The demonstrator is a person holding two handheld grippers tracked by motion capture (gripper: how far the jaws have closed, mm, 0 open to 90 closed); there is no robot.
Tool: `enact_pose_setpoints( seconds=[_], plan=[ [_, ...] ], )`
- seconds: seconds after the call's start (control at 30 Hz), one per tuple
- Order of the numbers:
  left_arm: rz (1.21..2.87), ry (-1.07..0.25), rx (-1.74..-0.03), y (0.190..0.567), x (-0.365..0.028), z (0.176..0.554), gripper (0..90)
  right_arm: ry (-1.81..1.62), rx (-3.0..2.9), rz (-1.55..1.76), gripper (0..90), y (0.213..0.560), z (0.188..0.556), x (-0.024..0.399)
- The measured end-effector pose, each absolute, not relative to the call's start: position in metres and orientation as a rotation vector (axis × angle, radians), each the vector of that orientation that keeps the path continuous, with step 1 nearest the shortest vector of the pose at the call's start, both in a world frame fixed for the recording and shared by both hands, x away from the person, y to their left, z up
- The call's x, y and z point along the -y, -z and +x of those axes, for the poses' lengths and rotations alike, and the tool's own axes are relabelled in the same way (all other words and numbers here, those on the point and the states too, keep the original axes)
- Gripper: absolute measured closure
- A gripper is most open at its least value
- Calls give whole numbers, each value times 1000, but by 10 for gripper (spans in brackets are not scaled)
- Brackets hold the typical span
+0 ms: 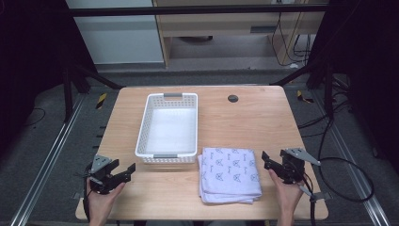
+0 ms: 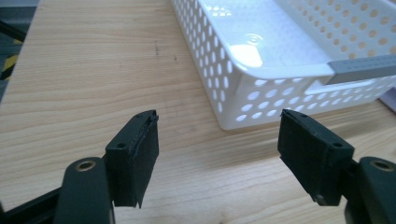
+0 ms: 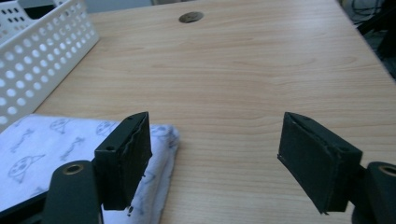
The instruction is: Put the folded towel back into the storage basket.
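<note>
Beside my empty, wide-open right gripper [image 1: 273,165] lies the folded cloth [image 1: 229,173], soft and limp, best pinched at its near right edge.

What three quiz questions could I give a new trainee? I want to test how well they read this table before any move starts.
1. True or false: the basket is empty.
2. Which gripper is nearer the folded cloth: A) left gripper B) right gripper?
3. Fill in: both grippers' jaws stand ____, with nothing between them.

Key:
1. True; its white floor is bare.
2. B; the right gripper is just past the cloth's right edge, while the left one is out beyond the basket's near left corner.
3. Open.
</note>
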State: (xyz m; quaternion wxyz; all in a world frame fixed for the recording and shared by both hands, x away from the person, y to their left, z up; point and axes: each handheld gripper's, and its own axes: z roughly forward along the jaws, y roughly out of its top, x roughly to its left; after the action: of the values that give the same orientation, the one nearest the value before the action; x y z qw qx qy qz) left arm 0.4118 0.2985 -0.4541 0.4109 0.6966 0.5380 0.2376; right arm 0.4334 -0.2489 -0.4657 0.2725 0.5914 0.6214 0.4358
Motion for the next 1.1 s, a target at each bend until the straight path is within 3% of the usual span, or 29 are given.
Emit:
enact_pose_setpoints(
  seconds=[0.47, 1.1],
  plan=[
    [1745, -637, -1295, 440, -274, 400, 324, -1252, -1688, 1546, 305, 459, 430, 244],
    [1732, -620, -1186, 403, -235, 414, 289, -1257, -1723, 1460, 322, 432, 436, 236]
  ],
)
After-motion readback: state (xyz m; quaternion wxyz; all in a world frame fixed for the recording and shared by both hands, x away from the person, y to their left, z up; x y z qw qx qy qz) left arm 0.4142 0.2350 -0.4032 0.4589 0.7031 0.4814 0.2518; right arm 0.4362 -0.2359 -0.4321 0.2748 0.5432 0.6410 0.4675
